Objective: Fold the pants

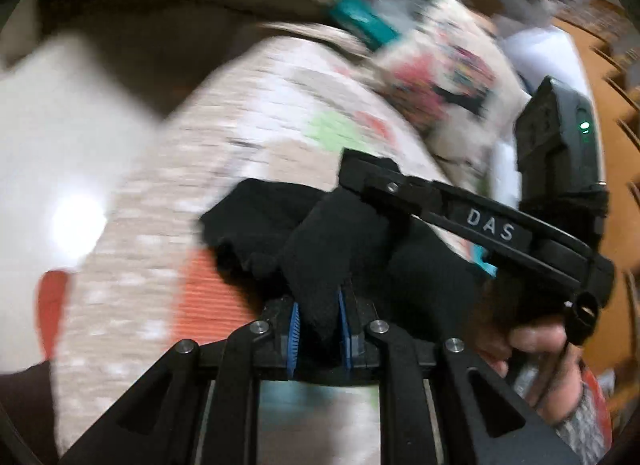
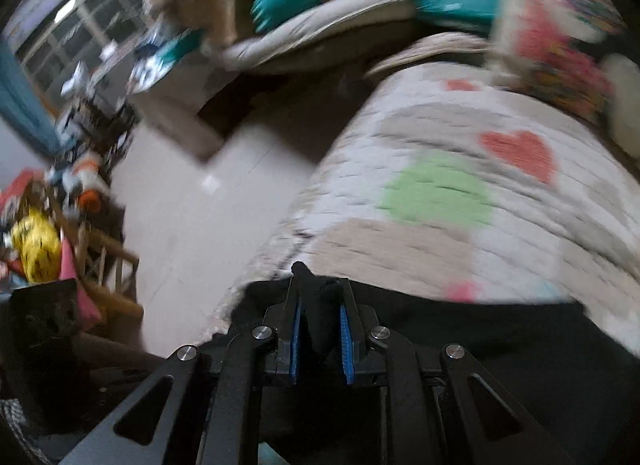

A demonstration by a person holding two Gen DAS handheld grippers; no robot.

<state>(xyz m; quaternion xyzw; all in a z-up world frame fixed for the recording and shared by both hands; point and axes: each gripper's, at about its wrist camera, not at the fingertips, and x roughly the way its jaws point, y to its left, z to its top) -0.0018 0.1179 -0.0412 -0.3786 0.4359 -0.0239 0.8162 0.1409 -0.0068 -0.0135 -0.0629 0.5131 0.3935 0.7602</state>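
Note:
The black pants hang bunched over a quilted bedspread with heart and dot patches. My left gripper is shut on a fold of the black cloth between its blue pads. My right gripper shows in the left wrist view just beyond and to the right, held in a hand, its fingers reaching into the same cloth. In the right wrist view my right gripper is shut on a black fold of the pants, which spread out to the right along the bed's near edge. Both views are motion-blurred.
The bedspread fills the right of the right wrist view, with a colourful pillow at its far end. Pale floor lies to the left, with cluttered shelves and toys beyond. A wooden headboard stands at the right.

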